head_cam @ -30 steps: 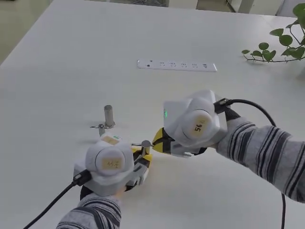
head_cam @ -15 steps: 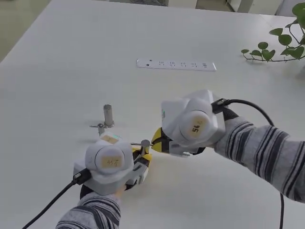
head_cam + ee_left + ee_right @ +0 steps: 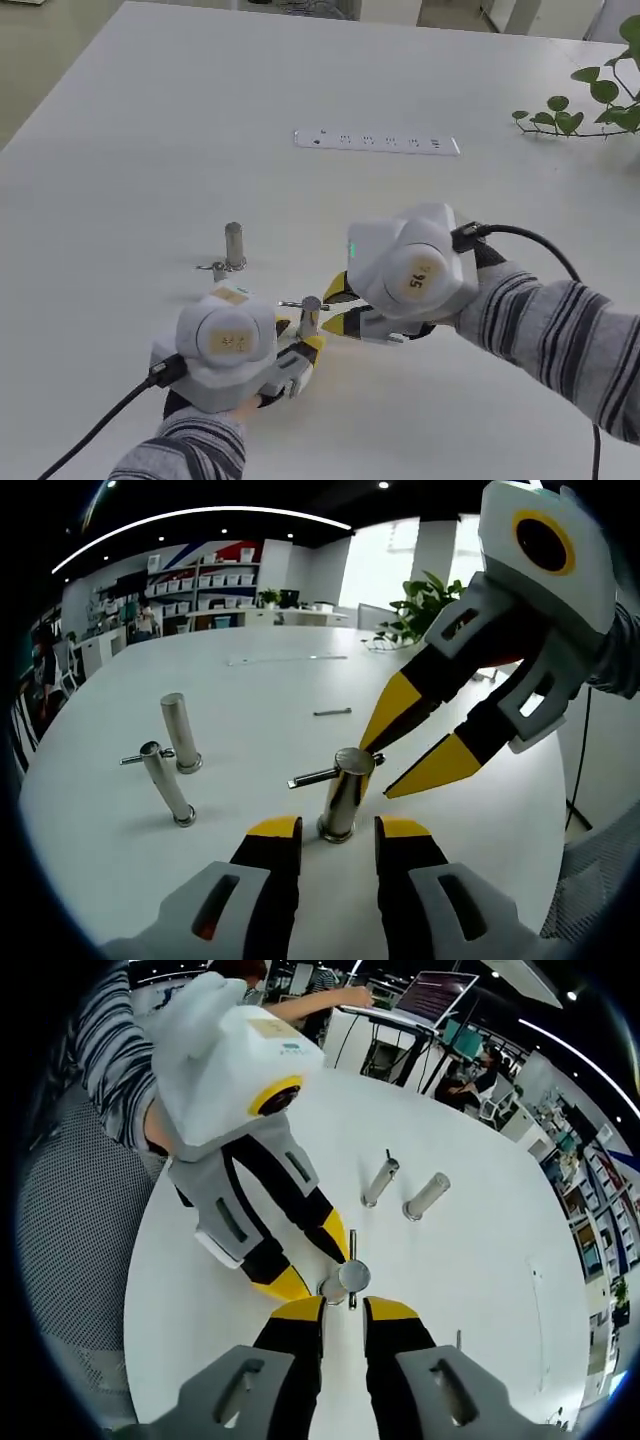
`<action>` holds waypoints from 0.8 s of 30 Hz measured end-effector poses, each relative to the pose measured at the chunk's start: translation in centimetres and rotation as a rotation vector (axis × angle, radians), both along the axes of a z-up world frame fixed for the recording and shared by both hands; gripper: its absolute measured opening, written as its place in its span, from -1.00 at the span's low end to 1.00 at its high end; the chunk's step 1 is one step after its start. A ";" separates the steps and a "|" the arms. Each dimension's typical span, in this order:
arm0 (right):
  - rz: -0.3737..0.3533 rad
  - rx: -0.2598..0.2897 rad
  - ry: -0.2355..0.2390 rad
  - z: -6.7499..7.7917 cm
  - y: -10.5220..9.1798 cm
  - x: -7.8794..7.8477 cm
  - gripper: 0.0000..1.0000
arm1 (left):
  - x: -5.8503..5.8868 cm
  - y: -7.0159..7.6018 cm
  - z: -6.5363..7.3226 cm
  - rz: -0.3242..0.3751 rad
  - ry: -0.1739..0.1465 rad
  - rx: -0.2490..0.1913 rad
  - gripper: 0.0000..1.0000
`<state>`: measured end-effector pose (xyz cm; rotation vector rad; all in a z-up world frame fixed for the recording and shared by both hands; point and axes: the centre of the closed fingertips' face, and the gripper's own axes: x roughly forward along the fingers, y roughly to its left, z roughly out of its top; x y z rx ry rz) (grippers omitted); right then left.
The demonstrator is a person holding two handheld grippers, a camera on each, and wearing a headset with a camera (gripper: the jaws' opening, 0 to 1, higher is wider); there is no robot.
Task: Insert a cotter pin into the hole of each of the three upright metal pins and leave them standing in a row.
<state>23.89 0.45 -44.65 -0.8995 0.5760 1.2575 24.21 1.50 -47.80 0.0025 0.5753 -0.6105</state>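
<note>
A steel pin [image 3: 310, 318] stands between my two grippers with a cotter pin [image 3: 293, 303] through the hole near its top. My left gripper [image 3: 305, 342] is shut on that pin's base [image 3: 340, 815]. My right gripper [image 3: 335, 304] faces it from the right, jaws a little apart, and the cotter pin's end [image 3: 378, 761] lies in the gap between them. Behind, to the left, a second steel pin [image 3: 165, 780] leans slightly with a cotter pin through it. A bare third pin [image 3: 178, 730] stands upright beside it.
A white power strip [image 3: 377, 142] lies across the far middle of the white table [image 3: 120, 160]. A loose cotter pin [image 3: 332, 712] rests on the table beyond the grippers. A leafy plant [image 3: 590, 100] trails in at the far right edge.
The head camera has shifted a little. Both grippers stay at the same pin, and I see no clear change in their hold.
</note>
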 end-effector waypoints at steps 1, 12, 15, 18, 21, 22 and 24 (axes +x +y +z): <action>-0.014 0.024 0.022 0.1 0.2 0.0 -0.79 | -0.2 0.1 0.1 -0.011 -0.004 0.006 -0.40; -0.108 0.114 0.127 -0.3 1.3 0.6 -0.78 | -1.6 1.2 1.7 -0.024 -0.022 0.013 -0.09; -0.131 0.129 0.145 -0.4 1.4 0.8 -0.81 | -1.9 1.5 2.2 -0.026 -0.025 -0.003 -0.08; -0.143 0.142 0.169 -0.4 1.5 0.8 -0.82 | -2.0 2.0 2.8 -0.019 -0.033 -0.014 -0.03; -0.162 0.152 0.200 -0.4 1.5 0.8 -0.83 | -1.9 2.4 3.2 -0.006 -0.037 -0.028 0.02; -0.165 0.157 0.210 -0.3 1.5 0.8 -0.83 | -1.9 2.6 3.3 -0.003 -0.037 -0.032 0.02; -0.177 0.165 0.222 -0.3 1.6 0.9 -0.84 | -2.0 2.9 3.6 0.007 -0.038 -0.044 0.06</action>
